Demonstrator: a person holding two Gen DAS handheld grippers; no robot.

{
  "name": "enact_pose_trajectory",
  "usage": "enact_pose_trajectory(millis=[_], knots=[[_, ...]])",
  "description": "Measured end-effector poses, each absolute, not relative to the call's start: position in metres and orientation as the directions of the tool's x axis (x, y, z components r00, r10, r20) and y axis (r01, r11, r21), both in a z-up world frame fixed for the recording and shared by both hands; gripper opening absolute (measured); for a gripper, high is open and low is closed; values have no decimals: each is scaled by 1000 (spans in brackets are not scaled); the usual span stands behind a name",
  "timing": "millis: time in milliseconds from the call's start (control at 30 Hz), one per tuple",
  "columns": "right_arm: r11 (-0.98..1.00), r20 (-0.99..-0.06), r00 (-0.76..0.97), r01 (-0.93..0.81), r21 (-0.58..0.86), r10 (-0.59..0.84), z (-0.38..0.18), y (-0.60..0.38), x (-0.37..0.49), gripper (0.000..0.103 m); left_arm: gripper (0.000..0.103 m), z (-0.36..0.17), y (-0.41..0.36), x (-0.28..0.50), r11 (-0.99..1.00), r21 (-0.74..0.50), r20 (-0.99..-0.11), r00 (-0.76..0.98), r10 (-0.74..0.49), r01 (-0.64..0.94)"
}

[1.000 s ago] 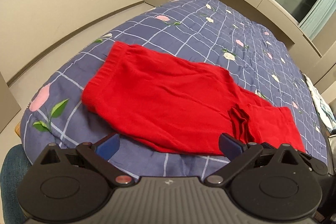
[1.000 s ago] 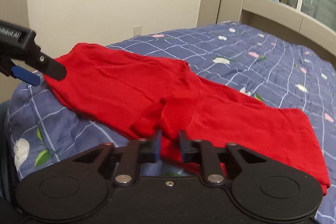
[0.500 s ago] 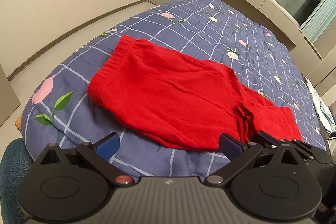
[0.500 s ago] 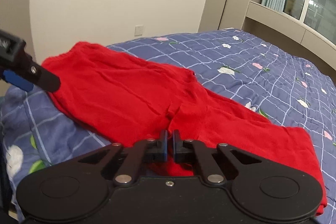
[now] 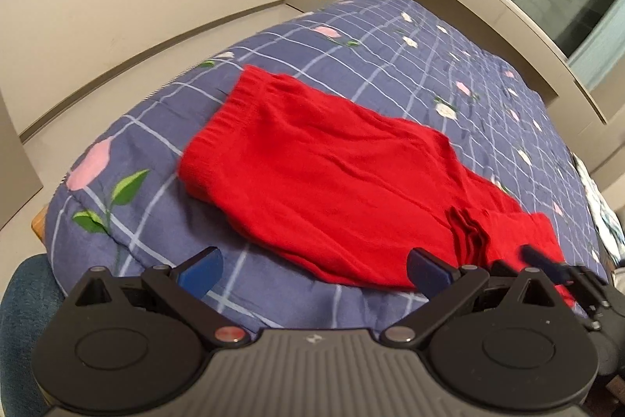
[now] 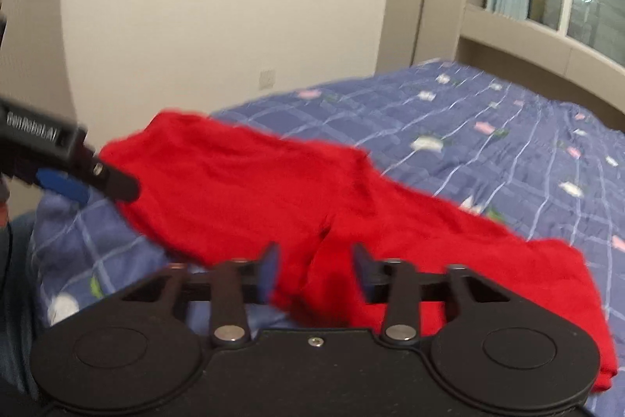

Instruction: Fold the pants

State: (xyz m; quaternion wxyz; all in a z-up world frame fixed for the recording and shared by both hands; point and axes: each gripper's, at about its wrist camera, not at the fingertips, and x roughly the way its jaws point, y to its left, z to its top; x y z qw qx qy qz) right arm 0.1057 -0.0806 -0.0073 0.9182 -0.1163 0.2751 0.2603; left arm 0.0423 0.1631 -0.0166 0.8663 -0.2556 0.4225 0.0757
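The red pants (image 5: 343,190) are lying lengthwise-folded on the bed (image 5: 390,38), the right gripper (image 6: 314,270) is opening over the crotch bunch, the left gripper (image 5: 312,266) is hanging wide apart, so probably regrasping next.

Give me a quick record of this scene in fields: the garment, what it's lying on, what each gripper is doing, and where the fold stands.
garment: red knit pants, lying flat, folded lengthwise, bunched crease near the crotch
surface: blue checked floral bedspread
left gripper: fingers wide apart, nothing between them, above the bedspread's near edge
right gripper: fingers opening, red fabric between them, pads not pressing it
fold status: legs not yet folded up toward the waistband
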Motion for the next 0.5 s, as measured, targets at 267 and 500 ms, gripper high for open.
enact_pose_trajectory(millis=[267,500], knots=[[929,-586,775,-358,-97,238,-23,-100,144,65,102,-27,170,48,848,-363,-780,624,-50,-386],[930,-592,784,-335,-149,188,-46,-91,142,73,85,-29,171,58,853,-318,-750,660,41,-414]])
